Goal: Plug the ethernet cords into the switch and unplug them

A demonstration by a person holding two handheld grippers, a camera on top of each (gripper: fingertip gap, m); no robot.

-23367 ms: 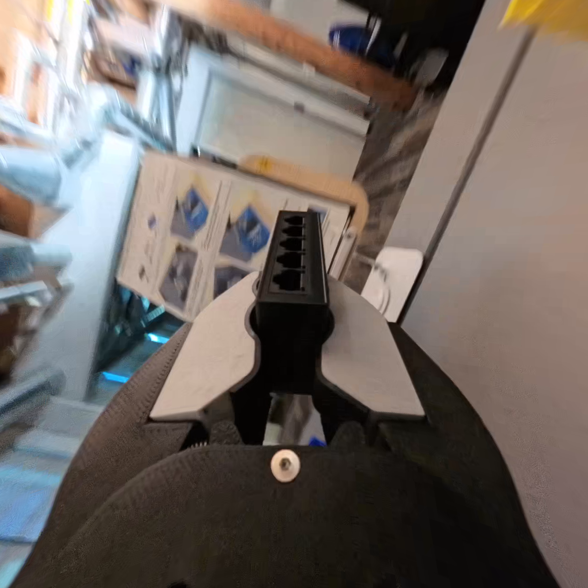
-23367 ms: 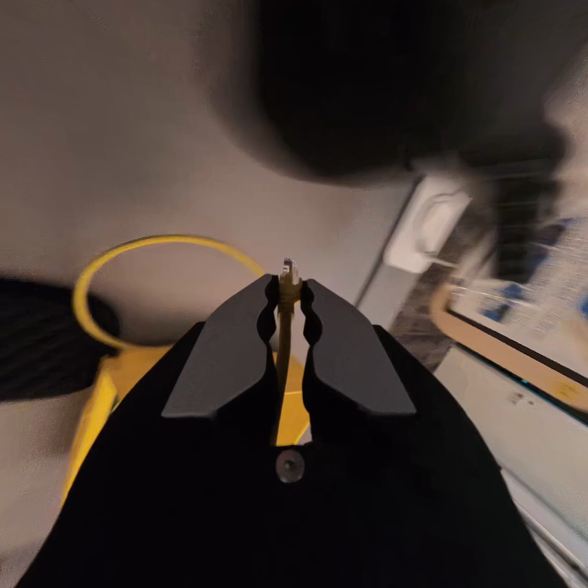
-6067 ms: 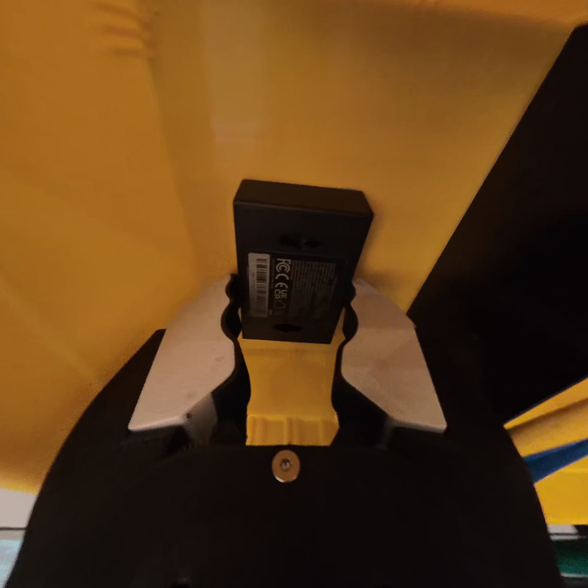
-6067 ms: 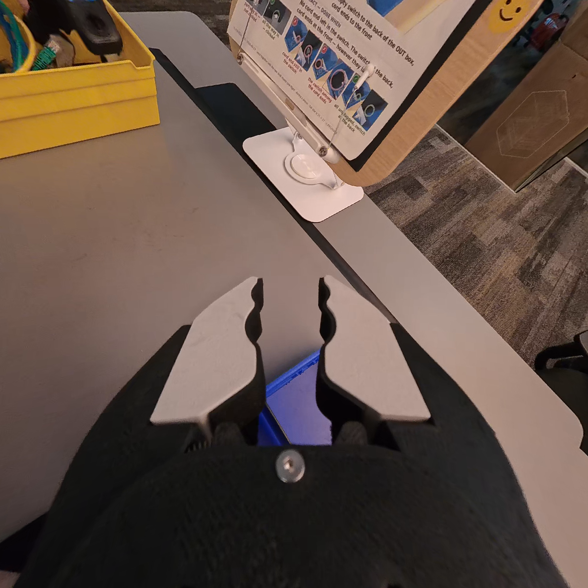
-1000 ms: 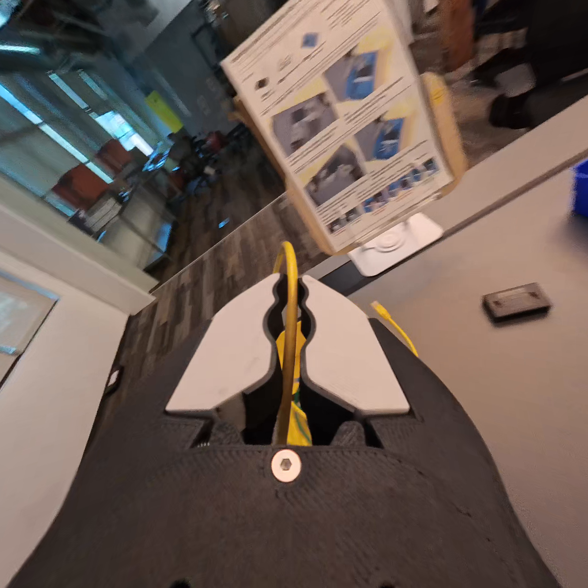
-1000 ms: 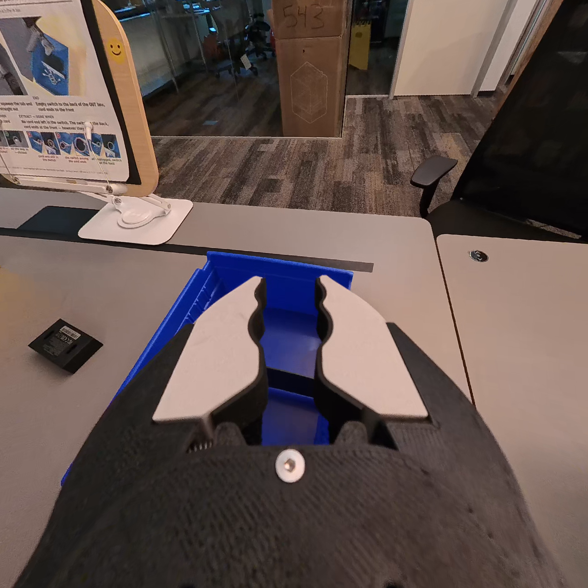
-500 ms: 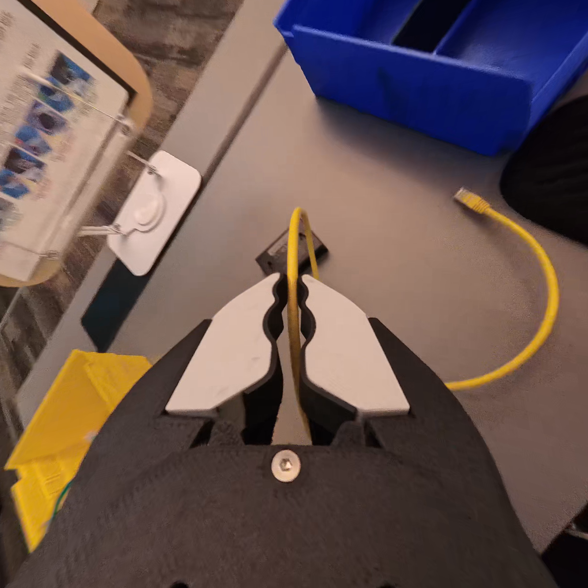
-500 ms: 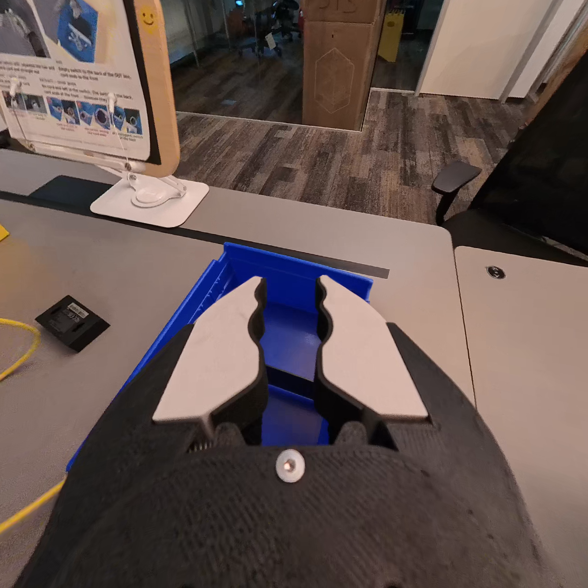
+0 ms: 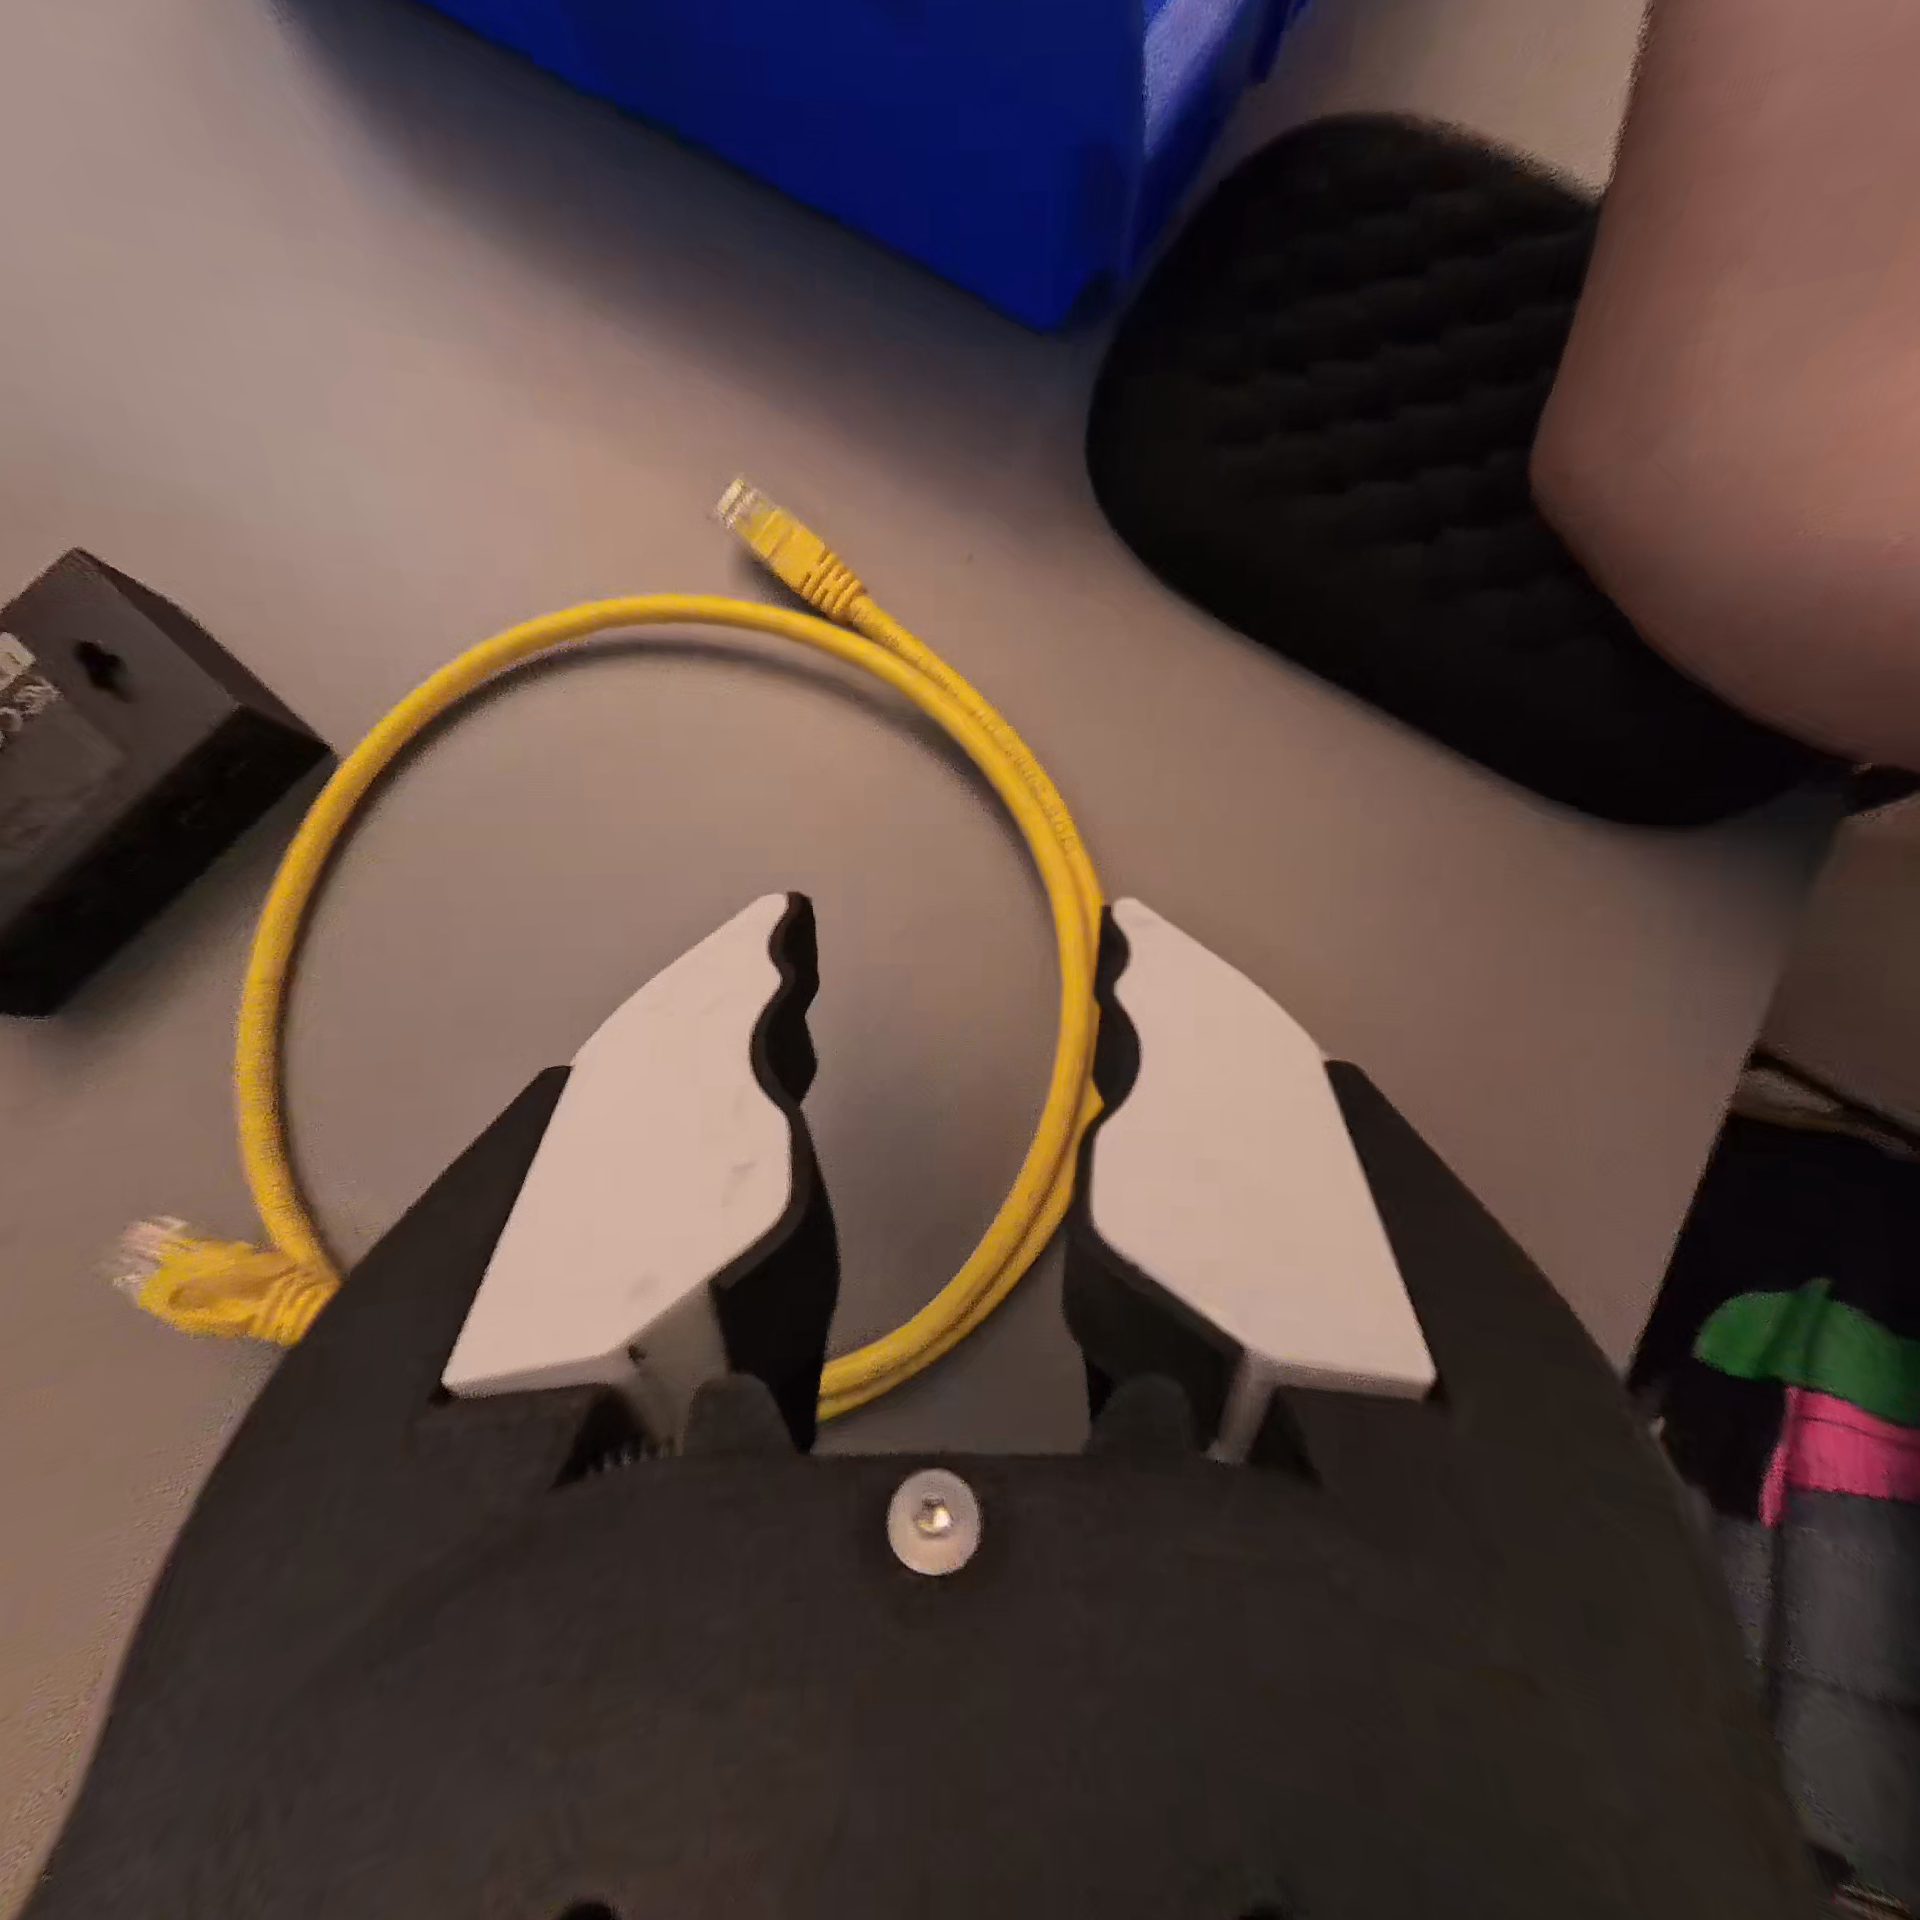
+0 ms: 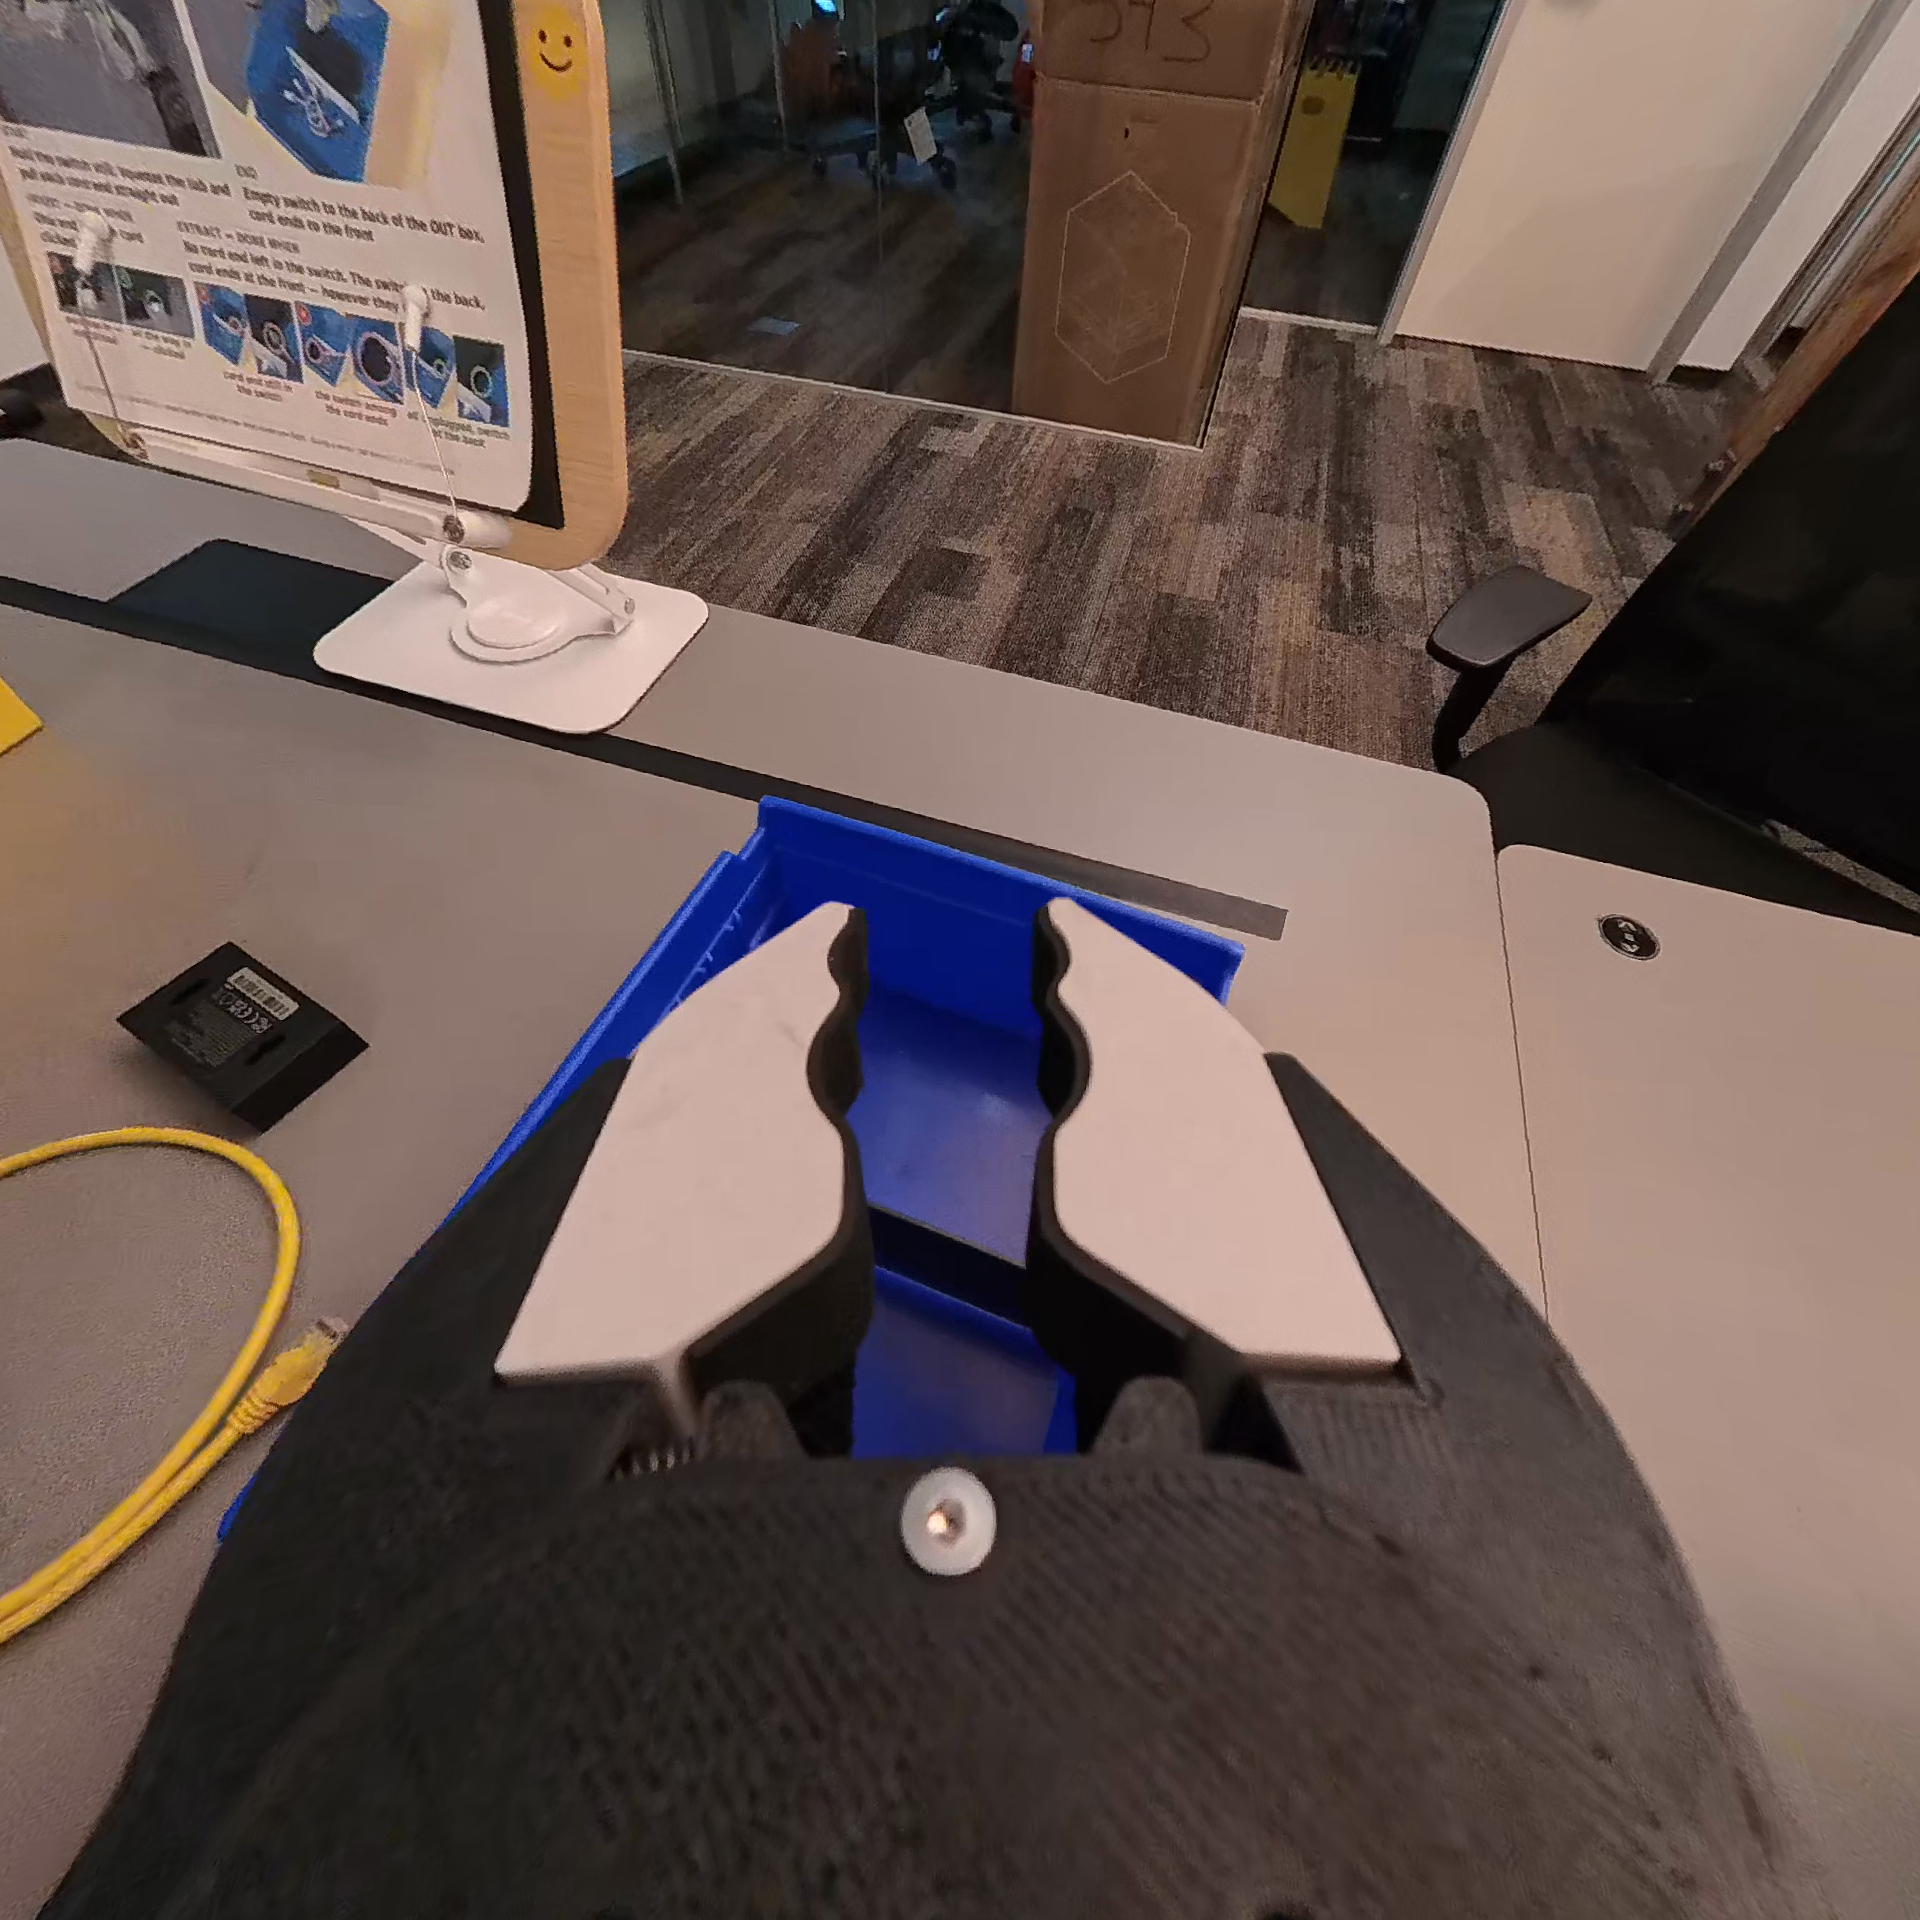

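A yellow ethernet cord [image 9: 665, 613] lies coiled in a loop on the grey table, with one plug [image 9: 779, 540] near the blue bin and the other plug [image 9: 197, 1283] at the left. My left gripper [image 9: 951, 914] is open just above the coil, and the cord runs between its fingers. The black switch [image 9: 94, 790] lies label-up at the left; it also shows in the right wrist view [image 10: 244, 1029], with the cord [image 10: 260, 1320] beside it. My right gripper [image 10: 945, 925] is open and empty over the blue bin [image 10: 997, 873].
A white stand [image 10: 509, 644] holding an instruction board [image 10: 312, 260] sits at the table's far edge. The other gripper's black body [image 9: 1382, 468] and a person's arm [image 9: 1745, 364] are at the right in the left wrist view. A yellow bin corner [image 10: 16, 717] is at the left. The tips of one gripper are about 40 centimeters away from the tips of the other.
My left gripper has opened and let go of the yellow cord, which now lies coiled on the table. It tilted down over the table. My right gripper barely moved.
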